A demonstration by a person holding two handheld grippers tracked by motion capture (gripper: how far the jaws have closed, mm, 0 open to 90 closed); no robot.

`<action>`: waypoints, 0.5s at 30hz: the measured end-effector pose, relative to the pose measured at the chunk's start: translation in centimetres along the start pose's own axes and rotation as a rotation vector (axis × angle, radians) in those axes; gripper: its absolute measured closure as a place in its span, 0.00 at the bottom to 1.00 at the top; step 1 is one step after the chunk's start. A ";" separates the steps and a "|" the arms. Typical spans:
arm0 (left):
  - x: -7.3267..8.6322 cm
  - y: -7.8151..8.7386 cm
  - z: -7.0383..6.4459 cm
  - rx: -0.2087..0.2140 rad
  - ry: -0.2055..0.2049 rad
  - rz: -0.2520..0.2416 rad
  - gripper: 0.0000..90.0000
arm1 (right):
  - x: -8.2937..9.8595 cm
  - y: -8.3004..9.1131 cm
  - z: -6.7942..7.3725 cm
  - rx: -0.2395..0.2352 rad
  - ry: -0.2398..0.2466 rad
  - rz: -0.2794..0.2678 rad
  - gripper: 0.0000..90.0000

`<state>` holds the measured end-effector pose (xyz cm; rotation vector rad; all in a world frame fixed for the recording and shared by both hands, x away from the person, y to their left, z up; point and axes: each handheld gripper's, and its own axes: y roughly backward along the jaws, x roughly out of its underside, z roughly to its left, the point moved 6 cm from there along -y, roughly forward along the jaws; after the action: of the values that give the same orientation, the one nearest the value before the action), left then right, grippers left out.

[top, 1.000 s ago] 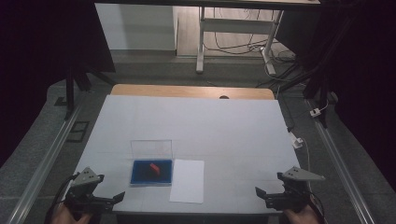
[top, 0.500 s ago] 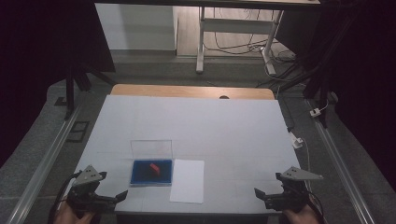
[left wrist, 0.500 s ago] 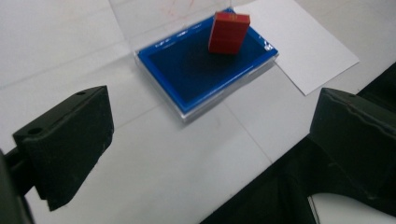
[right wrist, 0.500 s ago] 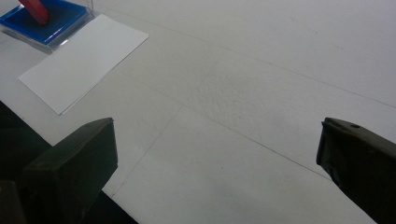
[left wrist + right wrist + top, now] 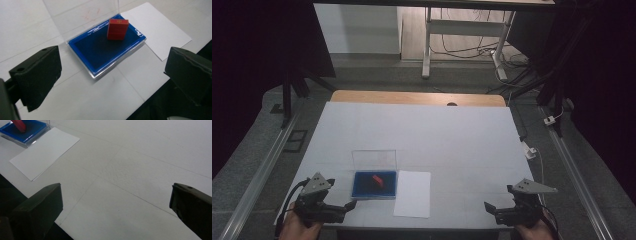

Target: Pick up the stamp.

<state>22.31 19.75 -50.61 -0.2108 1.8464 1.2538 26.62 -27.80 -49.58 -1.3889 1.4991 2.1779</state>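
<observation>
A blue ink pad tray (image 5: 364, 188) (image 5: 100, 53) (image 5: 35, 128) lies near the table's front left, its clear lid (image 5: 374, 159) standing upright behind it. A small red stamp block (image 5: 377, 180) (image 5: 117, 29) (image 5: 18, 125) rests on the blue pad. A white sheet of paper (image 5: 413, 193) (image 5: 160, 32) (image 5: 43, 151) lies just right of the tray. My left gripper (image 5: 350, 205) (image 5: 112, 75) is open, empty, at the front left edge, close to the tray. My right gripper (image 5: 488, 207) (image 5: 115, 210) is open and empty over bare table at the front right.
The white table cover (image 5: 437, 140) stretches back to a wooden strip (image 5: 412, 97) with a small hole. A white plug and cable (image 5: 529, 151) lie at the right edge. Metal rails run along both sides; table legs and cables stand on the floor beyond.
Both grippers have stayed near the front edge, with only a slight shift of the left one. The tray, stamp and paper have not moved.
</observation>
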 end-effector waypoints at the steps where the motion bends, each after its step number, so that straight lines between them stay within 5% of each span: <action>1: -0.2 -0.5 -0.1 0.004 -0.001 0.005 0.01 | 0.0 0.0 0.0 0.001 0.003 0.002 0.00; 15: -1.2 -3.6 -1.1 0.036 -0.036 0.049 0.00 | 0.0 -0.1 0.3 0.008 0.031 0.008 0.00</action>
<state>24.45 16.69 -52.04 -0.1231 1.8517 1.2490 26.50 -27.54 -49.64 -1.4224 1.5247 2.1624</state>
